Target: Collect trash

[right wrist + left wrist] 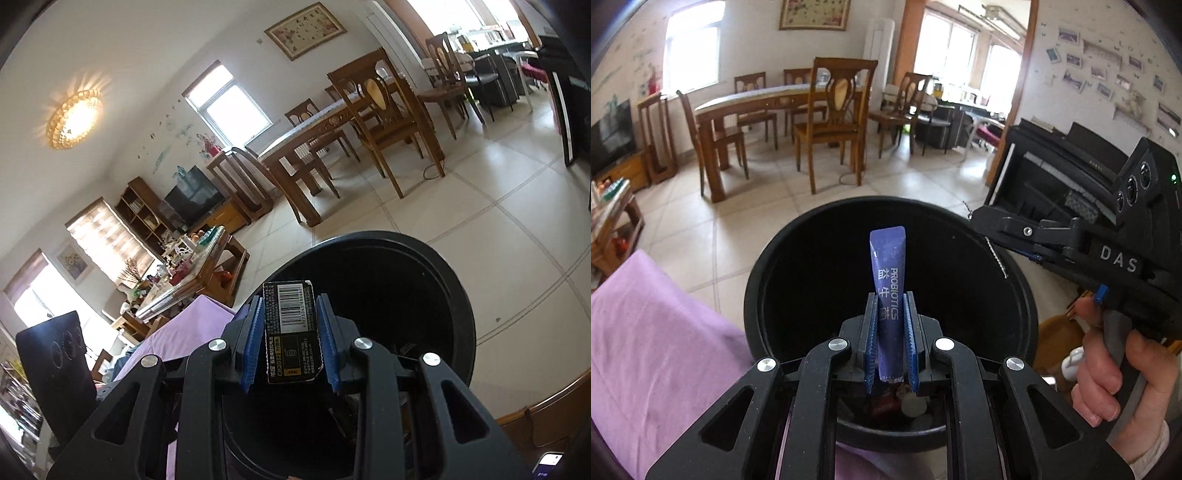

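L claw point(891, 332): blue ribbed pads pinched on a slim purple foil sachet w/ white "PROBIOTICS" print point(888, 280). Sachet stands upright, lower half between the pads, top end sticking out above them, centre of frame. Directly behind/below it: round black plastic trash bin point(764, 288), open mouth filling lower centre. Sachet sits over the bin opening. Some red + white scraps visible at bin bottom, under the claw; can't tell what they are.

R claw point(290, 332): pads clamped on the two side edges of a small black battery blister card w/ white barcode, "CR2032" print point(291, 328). Card upright, face to camera, centre of frame, also over the black bin mouth point(458, 306).

L view, right edge: R claw body point(982, 221) enters from the right, nose over bin rim; a thin pale serrated edge shows at its tip. Person's hand point(1123, 376) wraps its grip, lower right.

Surroundings: lilac cloth point(653, 343) lower left, touching bin side. Beige tiled floor point(746, 240) behind bin. Wooden dining table point(746, 103) w/ wooden chairs upper centre. Dark upright piano point(1052, 158) right. R view: lit ceiling lamp point(74, 114) upper left, cluttered low wooden desk point(199, 266) mid left.
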Tool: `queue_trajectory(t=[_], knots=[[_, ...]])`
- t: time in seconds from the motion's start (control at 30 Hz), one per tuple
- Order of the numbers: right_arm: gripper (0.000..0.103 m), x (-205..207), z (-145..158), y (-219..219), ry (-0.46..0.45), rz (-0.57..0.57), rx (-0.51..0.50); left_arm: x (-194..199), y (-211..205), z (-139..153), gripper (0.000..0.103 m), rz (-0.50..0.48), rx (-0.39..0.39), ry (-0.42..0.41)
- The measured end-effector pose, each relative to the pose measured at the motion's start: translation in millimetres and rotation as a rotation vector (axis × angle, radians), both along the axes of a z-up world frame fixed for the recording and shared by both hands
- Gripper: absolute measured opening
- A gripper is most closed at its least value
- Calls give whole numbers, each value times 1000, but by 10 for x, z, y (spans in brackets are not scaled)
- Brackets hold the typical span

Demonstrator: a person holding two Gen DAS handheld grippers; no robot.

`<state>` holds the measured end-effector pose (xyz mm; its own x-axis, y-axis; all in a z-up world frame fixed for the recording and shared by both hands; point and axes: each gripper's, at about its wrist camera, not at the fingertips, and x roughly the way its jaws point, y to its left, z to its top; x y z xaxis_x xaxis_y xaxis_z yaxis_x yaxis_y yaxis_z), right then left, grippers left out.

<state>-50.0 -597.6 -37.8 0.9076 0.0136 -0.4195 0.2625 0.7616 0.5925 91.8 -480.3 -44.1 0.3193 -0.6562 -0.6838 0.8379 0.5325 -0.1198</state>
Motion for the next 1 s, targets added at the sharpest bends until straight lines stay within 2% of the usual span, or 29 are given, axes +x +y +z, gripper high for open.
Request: queue_trajectory(t=[0.37, 0.43, 0.47, 0.5, 0.53, 0.57, 0.6, 0.7, 0.8, 0.87, 1.0], knots=[[31, -65, -55, -47, -10, 2, 26, -62, -233, -79, 13, -12, 45, -64], [32, -86, -50, -83, -22, 5, 31, -82, -204, -73, 17, -16, 52, -77], [36, -90, -48, -93, -29, 6, 34, -102, -208, -75, 20, -20, 60, -88], [42, -96, -61, -105, -31, 10, 35, -144, -211, -77, 34, -23, 71, -102], [52, -99, -61, -105, -36, 16, 34, -246, -218, -67, 61, -23, 76, -114], [60, -103, -60, -106, -40, 17, 30, -284, -204, -50, 75, -19, 75, -140], [64, -110, -55, -104, -45, 17, 27, -317, -187, -28, 89, -13, 66, -163], [74, -128, -46, -104, -57, 17, 30, -362, -83, 31, 96, -12, 48, -210], [77, -123, -30, -89, -60, 26, 25, -394, -45, 71, 97, -10, 47, -229], [88, -120, -16, -78, -63, 25, 27, -415, -45, 87, 97, -8, 52, -245], [89, -132, 5, -80, -70, 24, 30, -437, -25, 131, 97, -9, 47, -259]])
